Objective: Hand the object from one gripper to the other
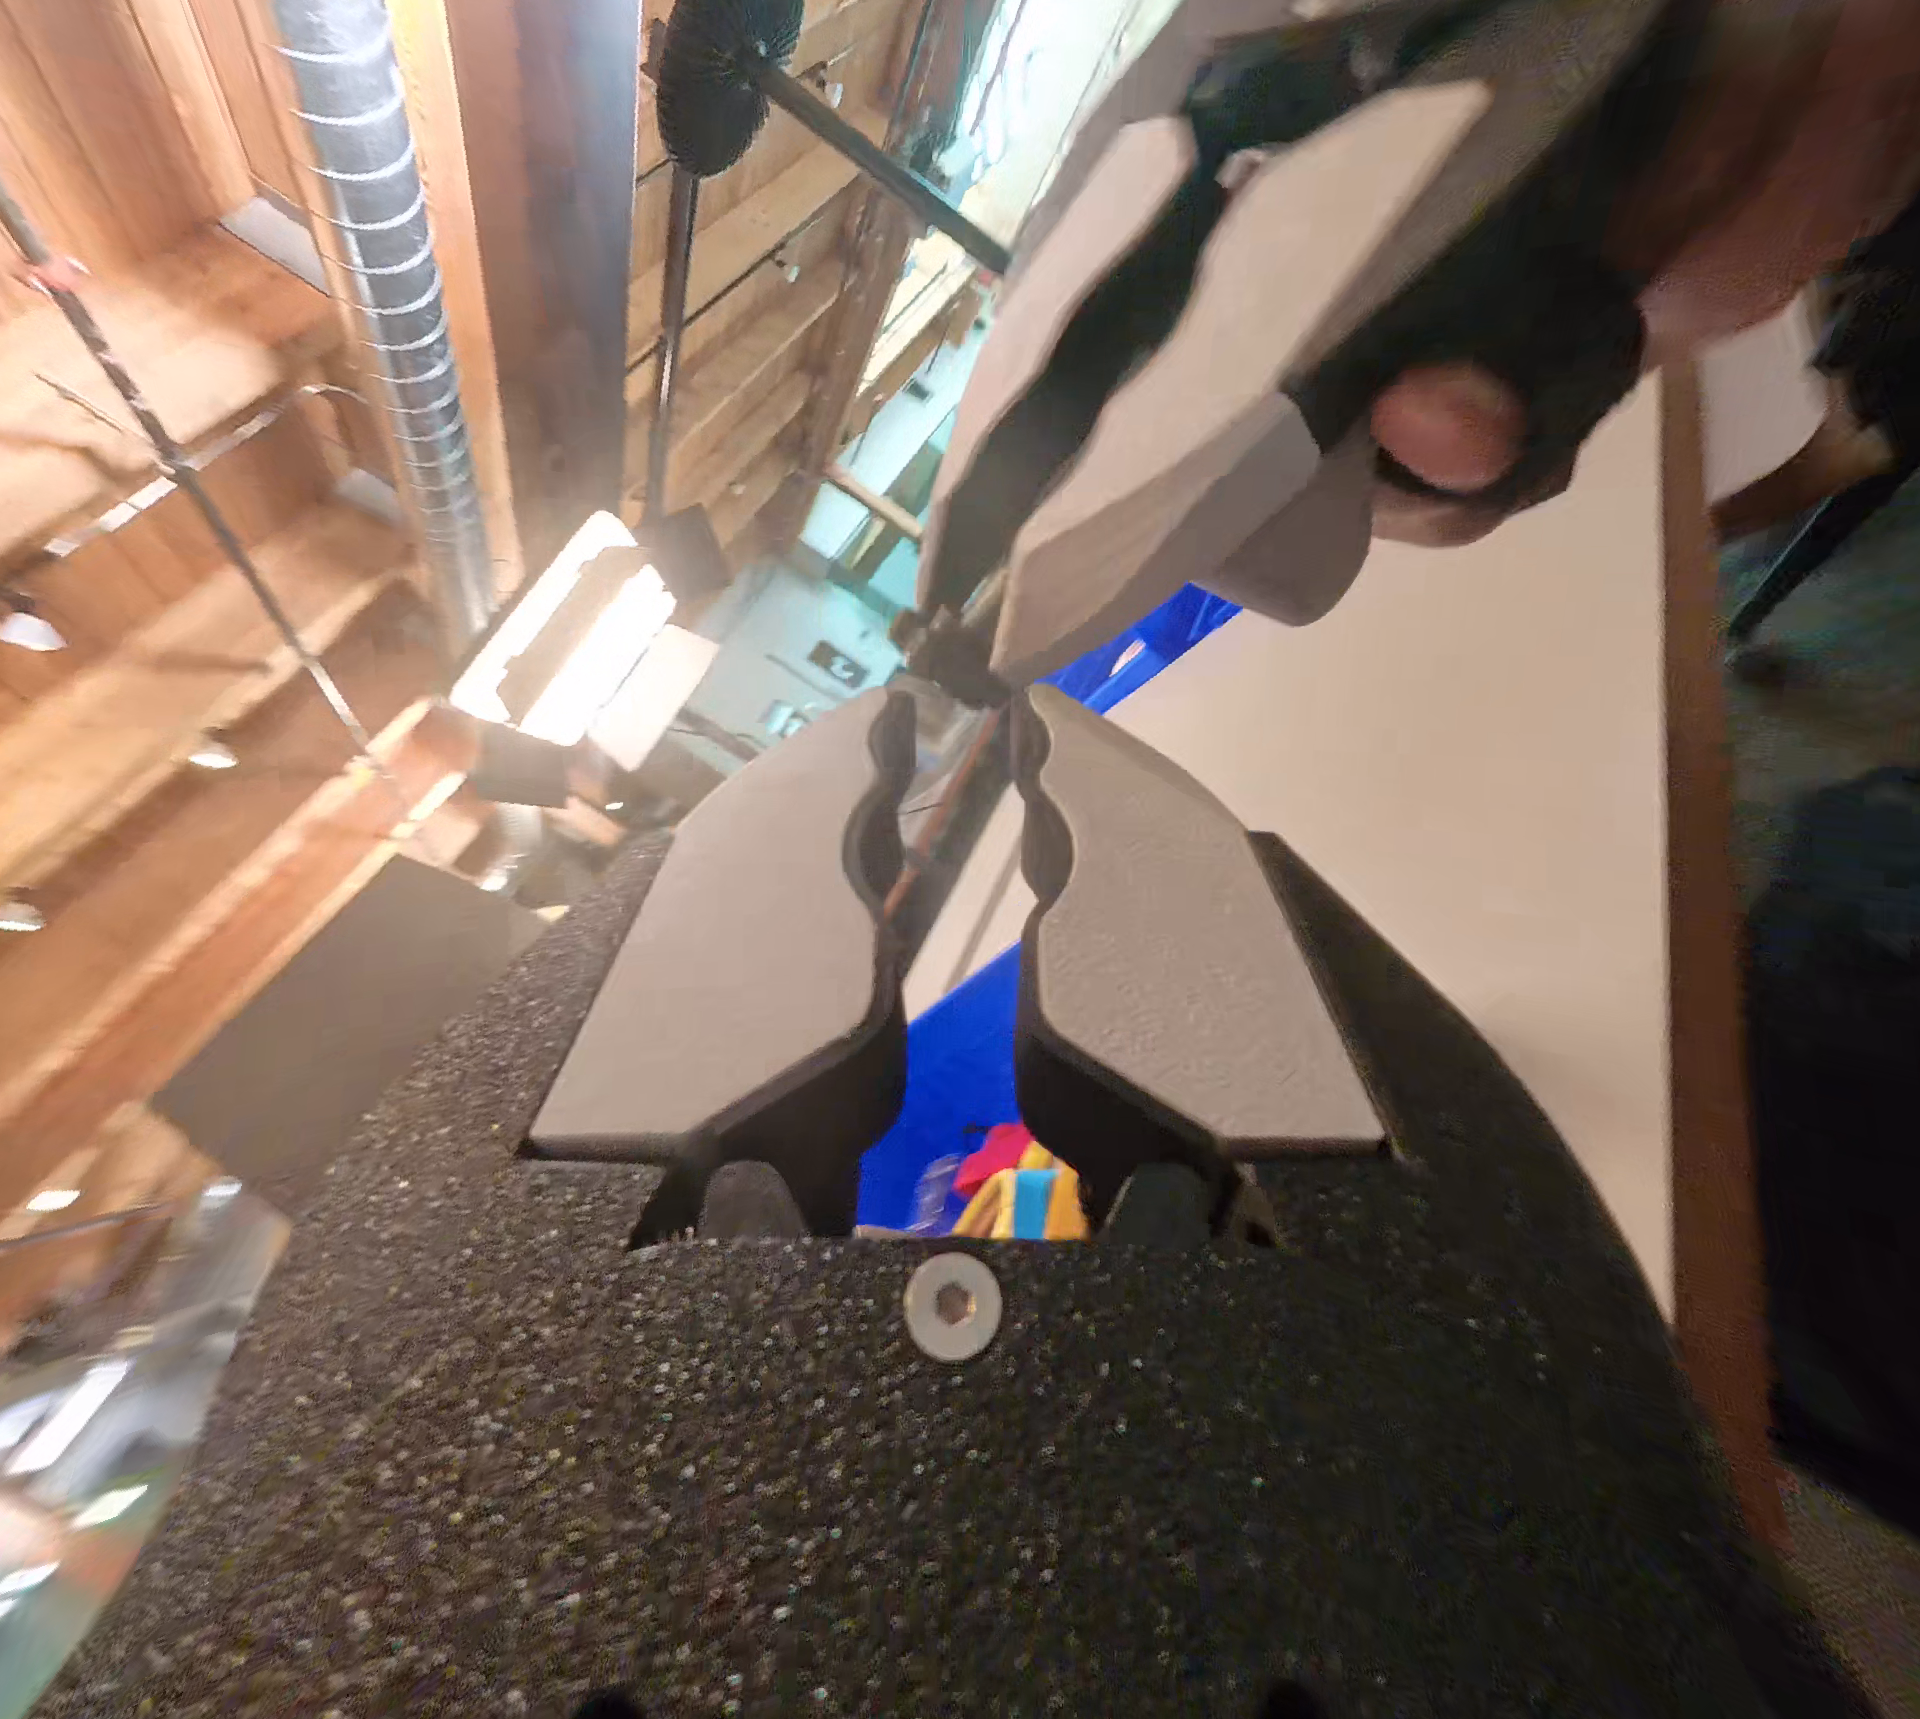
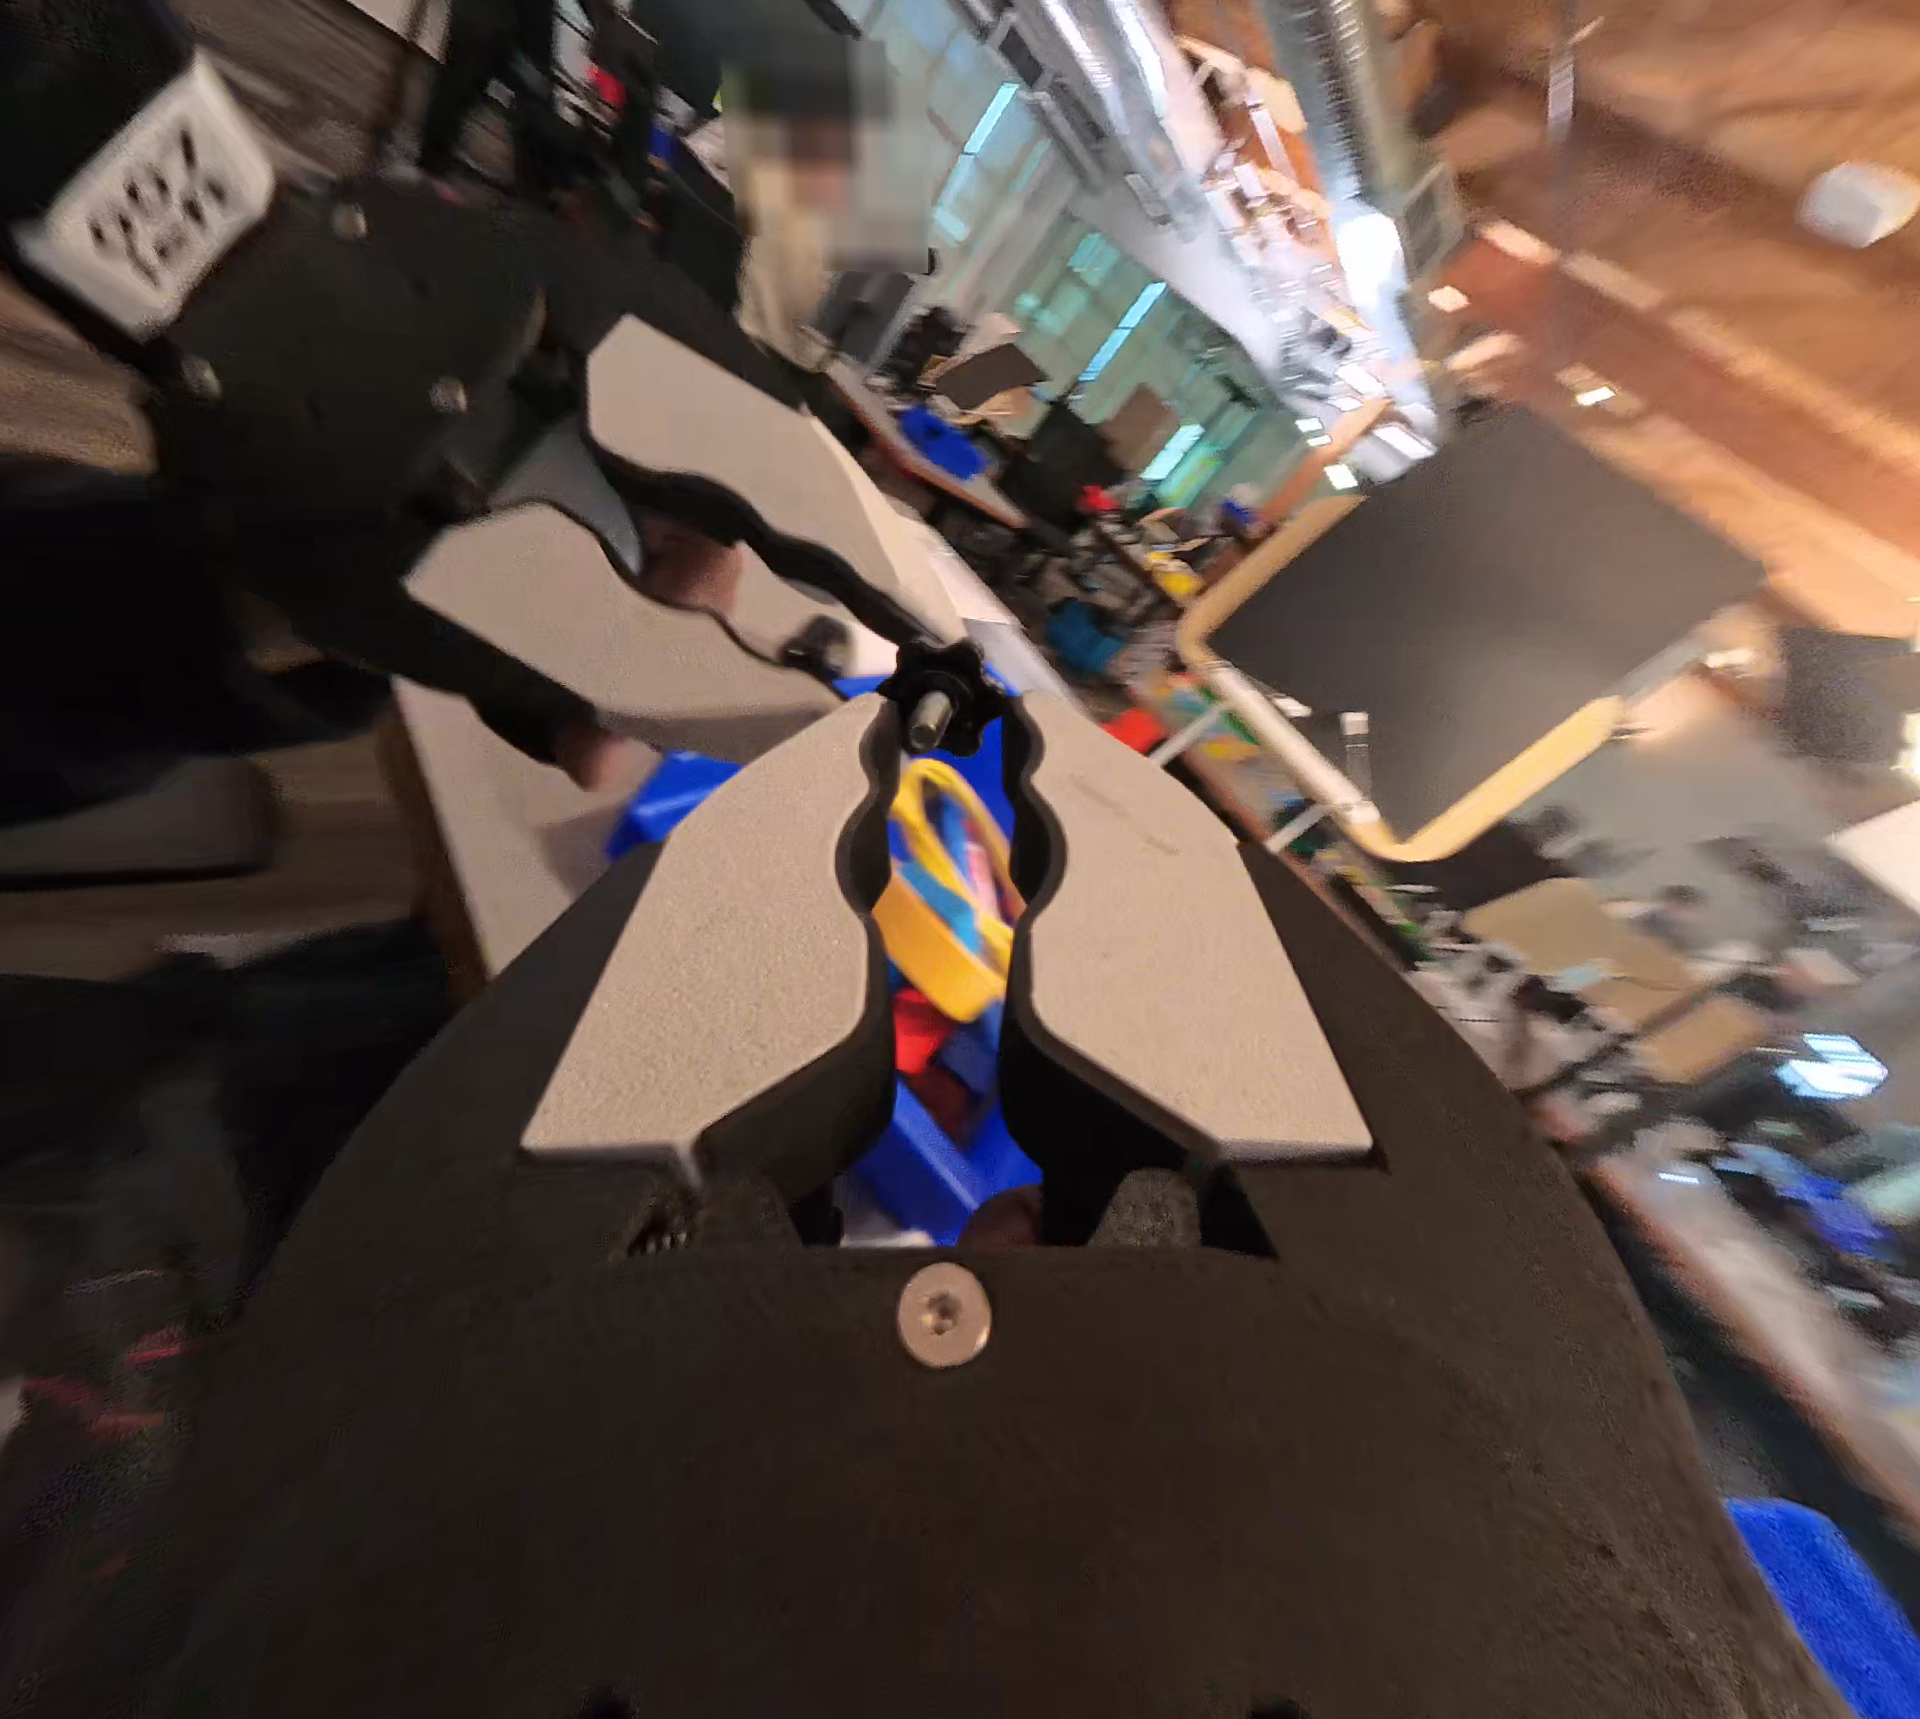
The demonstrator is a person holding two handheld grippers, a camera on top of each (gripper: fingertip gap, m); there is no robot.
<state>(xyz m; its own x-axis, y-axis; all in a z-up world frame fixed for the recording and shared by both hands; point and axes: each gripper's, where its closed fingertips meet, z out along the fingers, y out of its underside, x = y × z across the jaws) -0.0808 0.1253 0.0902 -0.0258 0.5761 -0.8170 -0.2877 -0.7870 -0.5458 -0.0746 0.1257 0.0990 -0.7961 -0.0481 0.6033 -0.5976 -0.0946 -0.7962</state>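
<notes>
- Left wrist view: your left gripper [image 1: 961,708] points up and away, and the right gripper [image 1: 961,630] comes down from the upper right to meet it tip to tip.
- One small black knob [image 1: 951,656] sits exactly where the two pairs of tips meet, in the air above the white table [image 1: 1351,838].
- Both tongs stand narrow here. The knob lies just past your left tips, so I cannot tell whether they clamp it or only flank it. The right tips converge on it, but blur hides the contact.
- Below, between your left fingers, one blue bin [image 1: 956,1067] of coloured toys shows.
- Right wrist view: the knob [image 2: 935,693], with a metal stud at its centre, lies between the tips of the right gripper [image 2: 951,713]. It touches one fingertip, and a sliver of blue shows on the other side.
- The left gripper [image 2: 904,635] reaches in from the left, jaws almost together, tips at the knob. Which tool carries the weight cannot be told.
- Judged from this, you are at the exchange itself. Next, make sure the receiving jaws are firmly closed on the knob before you ease the giving ones apart, then separate slowly.
- Count: two grippers, one knob, one yellow ring [image 2: 935,942] in the blue bin [image 2: 925,1160] beneath.
</notes>
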